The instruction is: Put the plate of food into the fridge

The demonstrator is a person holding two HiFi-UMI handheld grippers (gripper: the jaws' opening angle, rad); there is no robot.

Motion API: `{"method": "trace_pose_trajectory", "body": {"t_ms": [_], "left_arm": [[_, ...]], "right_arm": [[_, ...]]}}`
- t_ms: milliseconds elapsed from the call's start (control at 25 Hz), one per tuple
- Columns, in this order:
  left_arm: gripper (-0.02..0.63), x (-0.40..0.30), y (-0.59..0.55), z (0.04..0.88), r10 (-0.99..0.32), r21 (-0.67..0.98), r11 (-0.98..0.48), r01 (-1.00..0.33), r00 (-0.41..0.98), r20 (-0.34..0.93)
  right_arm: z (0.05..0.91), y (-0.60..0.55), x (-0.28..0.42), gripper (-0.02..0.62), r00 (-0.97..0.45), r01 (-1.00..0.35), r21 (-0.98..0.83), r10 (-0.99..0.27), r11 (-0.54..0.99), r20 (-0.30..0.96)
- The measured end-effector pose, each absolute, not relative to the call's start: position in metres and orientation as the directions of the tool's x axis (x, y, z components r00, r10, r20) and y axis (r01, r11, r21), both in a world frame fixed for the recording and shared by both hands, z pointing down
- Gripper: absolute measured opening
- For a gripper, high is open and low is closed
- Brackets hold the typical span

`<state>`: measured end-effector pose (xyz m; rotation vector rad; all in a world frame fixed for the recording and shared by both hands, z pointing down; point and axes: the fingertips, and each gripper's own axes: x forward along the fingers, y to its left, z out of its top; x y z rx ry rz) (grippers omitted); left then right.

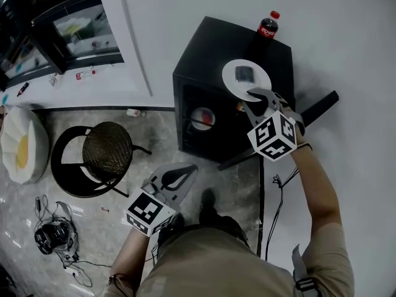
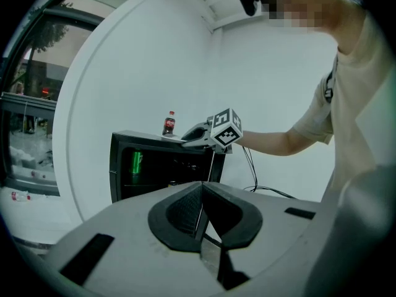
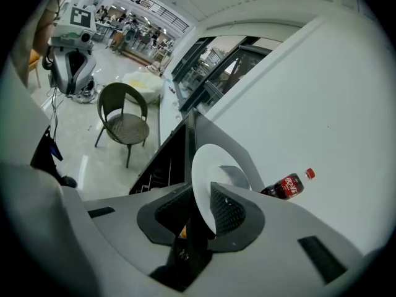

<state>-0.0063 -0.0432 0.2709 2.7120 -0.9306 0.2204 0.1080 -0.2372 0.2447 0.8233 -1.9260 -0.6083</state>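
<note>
Grasp step: right tool (image 3: 207, 197) clamps the rim of the plate (image 1: 230, 79), at the front edge of the fridge (image 1: 204, 48) top; left tool (image 2: 201, 193) shut, empty; next, lift it level inside.

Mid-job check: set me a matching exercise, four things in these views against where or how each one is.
Things:
1 plate
2 cola bottle
3 chair
4 left gripper

Place or state:
A on the floor beside the fridge
B jaws together, nothing in them
C upright on the fridge top, by the wall
D rim between the right gripper jaws

Pairs: 1-D, 2-C, 3-A, 4-B
</note>
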Motion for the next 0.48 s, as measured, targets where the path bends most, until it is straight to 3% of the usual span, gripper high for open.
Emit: {"method": "trace_pose_trajectory", "body": {"t_ms": [480], "left_arm": [[0.012, 0.005, -0.053, 0.274, -0.554, 0.213, -0.771, -0.6, 0.797, 0.241]], "right_arm": [[0.238, -0.222, 0.11, 0.063, -0.356, -0.244, 0.755, -0.781, 0.608, 0.514]]}}
